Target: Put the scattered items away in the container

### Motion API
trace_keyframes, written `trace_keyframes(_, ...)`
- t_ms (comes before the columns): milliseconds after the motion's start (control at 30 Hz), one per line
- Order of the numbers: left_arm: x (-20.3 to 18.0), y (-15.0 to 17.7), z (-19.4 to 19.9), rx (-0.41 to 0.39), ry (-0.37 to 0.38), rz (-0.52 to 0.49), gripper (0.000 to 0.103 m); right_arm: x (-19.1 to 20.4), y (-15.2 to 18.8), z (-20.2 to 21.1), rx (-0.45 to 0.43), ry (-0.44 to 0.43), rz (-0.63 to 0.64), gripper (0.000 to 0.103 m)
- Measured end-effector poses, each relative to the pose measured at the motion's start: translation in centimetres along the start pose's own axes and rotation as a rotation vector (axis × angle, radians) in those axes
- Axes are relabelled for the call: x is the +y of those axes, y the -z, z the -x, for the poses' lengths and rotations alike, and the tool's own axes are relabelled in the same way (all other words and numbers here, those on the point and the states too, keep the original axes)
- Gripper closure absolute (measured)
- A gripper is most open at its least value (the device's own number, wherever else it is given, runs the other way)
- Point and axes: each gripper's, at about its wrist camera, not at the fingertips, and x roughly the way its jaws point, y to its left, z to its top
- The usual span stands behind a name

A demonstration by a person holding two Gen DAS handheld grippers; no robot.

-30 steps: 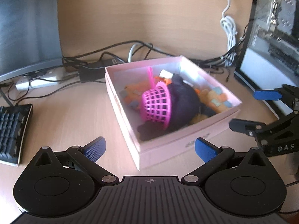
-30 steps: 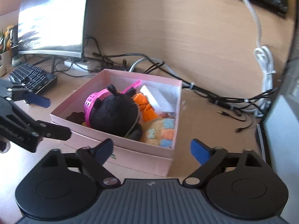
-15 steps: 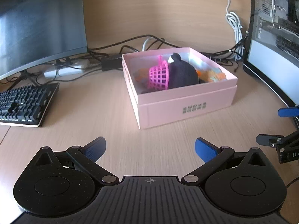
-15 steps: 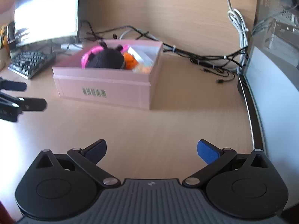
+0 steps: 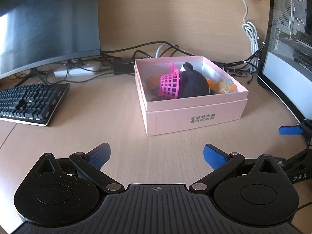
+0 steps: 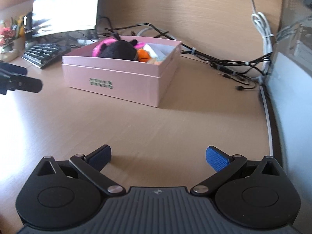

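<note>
A pink box (image 5: 195,115) stands on the wooden desk, also in the right wrist view (image 6: 117,80). Inside lie a pink mesh basket (image 5: 169,85), a black plush toy (image 5: 193,83) (image 6: 119,49) and orange and patterned soft items (image 5: 224,86). My left gripper (image 5: 157,155) is open and empty, low over the desk in front of the box. My right gripper (image 6: 159,156) is open and empty, in front of and to the right of the box; it shows at the right edge of the left wrist view (image 5: 292,136).
A black keyboard (image 5: 31,103) lies at the left under a monitor (image 5: 44,25). Cables (image 5: 156,50) run behind the box. A computer case (image 5: 290,39) stands at the right, with a white coiled cable (image 6: 263,27) beside it.
Both grippers have pulled back and down from above the box to low over the desk in front of it. Both stay open and empty.
</note>
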Motion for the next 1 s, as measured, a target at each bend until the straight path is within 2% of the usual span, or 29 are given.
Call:
trace_keyframes(133, -0.5, 0.2, 0.0, 0.020, -0.004, -0.011, 0.000, -0.1, 0.1, -0.4, -0.002, -0.054, -0.017, 0.000)
trace_keyframes(400, -1.2, 0.6, 0.2, 0.054, 0.024, -0.015, 0.000, 0.0, 0.1, -0.4, -0.002, -0.051, -0.019, 0.000)
trace_keyframes(767, -1.3, 0.4, 0.1, 0.048, 0.043, 0.030, 0.000, 0.0, 0.0, -0.4, -0.002, -0.052, -0.019, 0.000)
trace_keyframes(1000, -1.8, -0.2, 0.1, 0.009, 0.037, 0.017, 0.000, 0.1, 0.0, -0.4, -0.002, -0.051, -0.019, 0.000)
